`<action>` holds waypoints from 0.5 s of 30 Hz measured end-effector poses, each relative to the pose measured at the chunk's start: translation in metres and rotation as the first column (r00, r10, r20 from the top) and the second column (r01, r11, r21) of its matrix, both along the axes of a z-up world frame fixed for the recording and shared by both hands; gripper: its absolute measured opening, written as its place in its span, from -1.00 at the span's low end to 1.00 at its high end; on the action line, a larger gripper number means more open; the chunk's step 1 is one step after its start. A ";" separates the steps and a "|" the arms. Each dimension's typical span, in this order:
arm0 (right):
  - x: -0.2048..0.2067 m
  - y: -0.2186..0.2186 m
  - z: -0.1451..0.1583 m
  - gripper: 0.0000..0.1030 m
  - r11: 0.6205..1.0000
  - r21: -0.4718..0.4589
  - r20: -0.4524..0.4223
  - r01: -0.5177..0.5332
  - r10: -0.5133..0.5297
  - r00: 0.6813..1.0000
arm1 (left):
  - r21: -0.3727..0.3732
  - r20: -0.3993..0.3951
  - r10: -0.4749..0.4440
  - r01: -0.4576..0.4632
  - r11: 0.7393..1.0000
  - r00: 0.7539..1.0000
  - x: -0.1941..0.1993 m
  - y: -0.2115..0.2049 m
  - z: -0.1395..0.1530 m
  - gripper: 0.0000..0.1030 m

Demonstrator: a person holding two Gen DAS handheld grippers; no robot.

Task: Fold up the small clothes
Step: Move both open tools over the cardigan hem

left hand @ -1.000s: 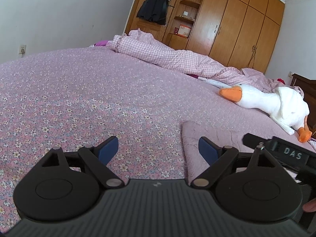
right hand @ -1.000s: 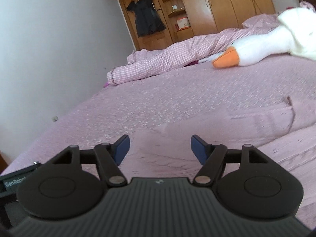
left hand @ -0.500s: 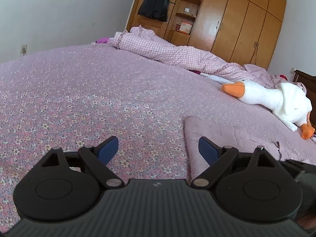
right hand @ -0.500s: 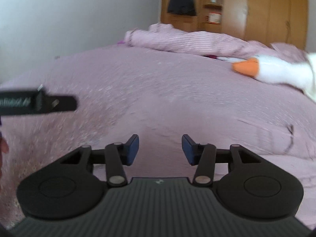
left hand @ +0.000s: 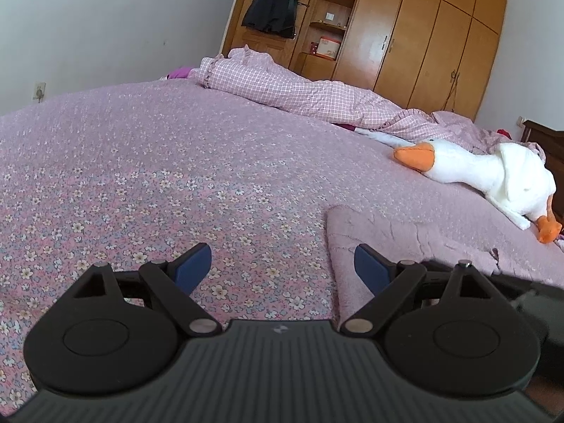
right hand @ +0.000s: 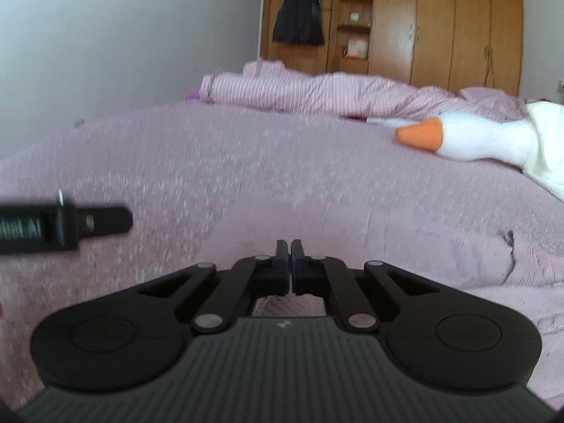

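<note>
— Where the pink garment [left hand: 405, 243] lies, is it flat on the bed?

— Yes, it rests on the flowered bedspread [left hand: 148, 176], spread low, its rounded near corner just beside the left gripper [left hand: 282, 268]. From the right wrist view the same garment [right hand: 387, 232] stretches ahead of and to the right of the right gripper [right hand: 290, 264], with a small tear or notch showing on its far right edge.

— And the tools?

— The left gripper's blue fingers stand wide apart, one over the bedspread, the other over the garment's edge, holding nothing. The right gripper's fingers are pressed together; whether any cloth is pinched between them cannot be told, since the view is blurred.

— Does either tool show in the other's view?

— The left one [right hand: 63, 225] shows as a dark bar at the left of the right wrist view, above the bedspread.

— What lies farther off?

— A white plush goose [left hand: 493, 172] with an orange beak lies on the bed beyond the garment, well apart from it. Behind it runs a bunched checked quilt [left hand: 299, 95], then a wooden wardrobe [left hand: 423, 35] with a dark coat [left hand: 275, 3] hanging on it.
</note>
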State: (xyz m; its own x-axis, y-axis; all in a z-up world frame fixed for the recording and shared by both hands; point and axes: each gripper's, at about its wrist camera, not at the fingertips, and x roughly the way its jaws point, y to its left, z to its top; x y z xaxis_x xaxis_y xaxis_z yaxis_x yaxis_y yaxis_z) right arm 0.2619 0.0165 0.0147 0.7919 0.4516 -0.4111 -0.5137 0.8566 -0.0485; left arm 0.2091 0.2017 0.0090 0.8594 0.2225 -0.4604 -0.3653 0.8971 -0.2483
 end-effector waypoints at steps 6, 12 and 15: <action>0.017 0.009 0.004 -0.93 0.999 0.024 0.018 0.031 -0.032 0.999 | -0.006 -0.003 0.006 -0.006 1.000 1.000 0.000 0.001 -0.001 0.79; 0.024 0.023 -0.012 -0.86 1.000 -0.021 -0.050 0.010 -0.011 0.999 | -0.007 -0.003 0.000 0.000 1.000 1.000 0.001 0.001 -0.001 0.79; 0.020 0.009 -0.004 -0.82 0.998 0.069 -0.018 -0.007 0.008 1.000 | -0.001 -0.005 -0.006 0.006 1.000 1.000 0.001 -0.001 -0.001 0.79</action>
